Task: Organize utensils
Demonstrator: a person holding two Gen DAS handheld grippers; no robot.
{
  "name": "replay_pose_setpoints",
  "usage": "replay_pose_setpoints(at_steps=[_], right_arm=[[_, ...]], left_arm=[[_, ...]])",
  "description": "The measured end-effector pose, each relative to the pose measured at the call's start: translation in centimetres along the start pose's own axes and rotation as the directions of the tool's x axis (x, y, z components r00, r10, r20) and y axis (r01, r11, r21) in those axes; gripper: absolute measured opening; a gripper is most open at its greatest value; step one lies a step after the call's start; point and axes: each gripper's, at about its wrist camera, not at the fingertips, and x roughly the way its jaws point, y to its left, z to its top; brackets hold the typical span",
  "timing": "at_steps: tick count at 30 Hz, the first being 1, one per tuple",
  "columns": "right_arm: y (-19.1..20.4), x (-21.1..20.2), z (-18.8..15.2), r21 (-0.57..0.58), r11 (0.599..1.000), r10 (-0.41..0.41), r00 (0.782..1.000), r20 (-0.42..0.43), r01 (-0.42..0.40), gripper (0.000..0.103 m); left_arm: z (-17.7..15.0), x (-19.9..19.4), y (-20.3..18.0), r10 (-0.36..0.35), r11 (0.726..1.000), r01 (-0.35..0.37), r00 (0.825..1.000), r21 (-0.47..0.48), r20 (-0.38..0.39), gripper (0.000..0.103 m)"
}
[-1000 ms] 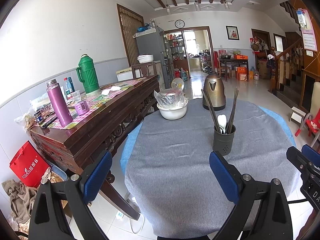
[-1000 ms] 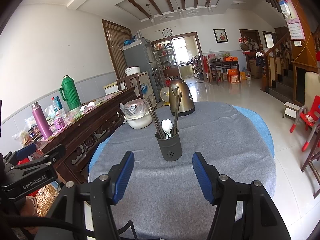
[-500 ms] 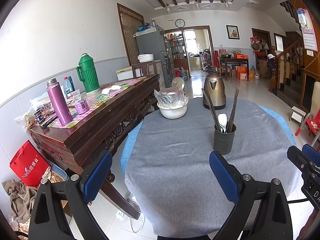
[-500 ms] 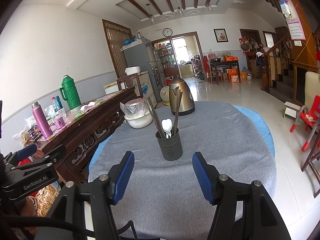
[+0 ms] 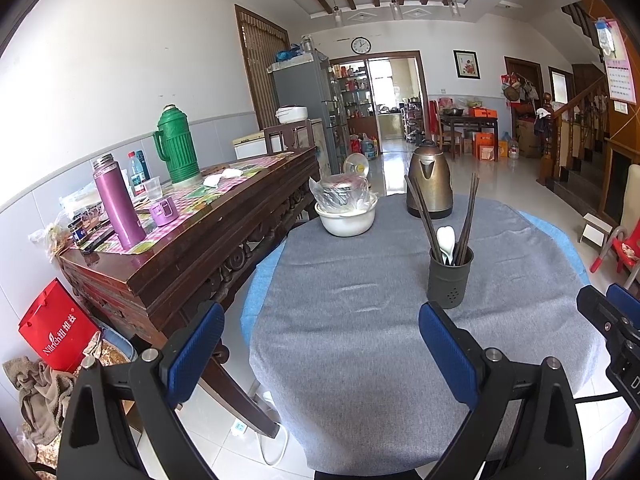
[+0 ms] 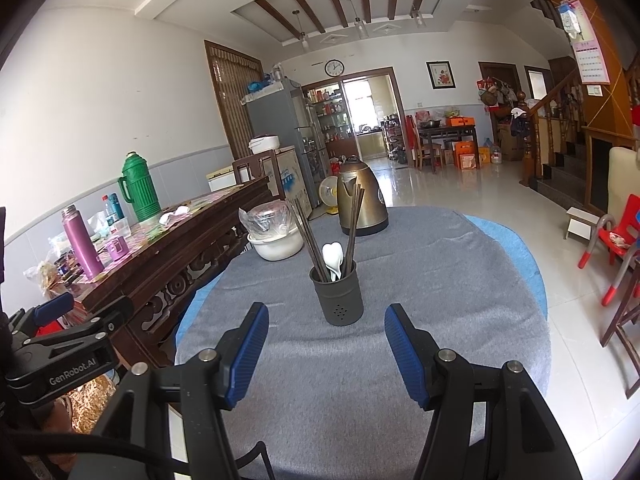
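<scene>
Left claw [image 5: 318, 346] hangs spread and empty at the frame's bottom; right claw [image 6: 324, 346] likewise, framing the dark utensil holder [image 6: 337, 298] mid-counter [image 6: 440, 280]; chopsticks [image 6: 308, 236] and white spoon [image 6: 333, 258] stand upright inside, apparently sorted.

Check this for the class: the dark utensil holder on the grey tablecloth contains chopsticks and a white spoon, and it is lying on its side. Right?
One error: the utensil holder stands upright, as the right wrist view shows. It does contain chopsticks and a white spoon, on the grey tablecloth.
</scene>
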Motion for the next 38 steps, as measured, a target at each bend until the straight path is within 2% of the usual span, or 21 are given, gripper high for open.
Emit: replay_pose_setpoints(at_steps=[22, 30, 38], right_arm=[[0.4, 0.1, 1.2, -0.033, 0.999, -0.014, 1.0, 0.028, 0.015, 0.064], [0.0, 2.4, 1.9, -0.04, 0.999, -0.035, 0.999, 0.016, 0.036, 0.064], [-1.2, 6.2, 2.0, -0.031, 0.998, -0.057, 0.998, -0.026, 0.056, 0.064]], left_arm=[[0.3, 0.1, -0.1, 0.003, 1.0, -0.003, 1.0, 0.0, -0.002, 0.098], [0.8, 1.8, -0.9, -0.002, 1.0, 0.002, 1.0, 0.007, -0.014, 0.098], [1.2, 5.8, -1.7, -0.008, 1.0, 0.007, 0.999, -0.004, -0.053, 0.098]])
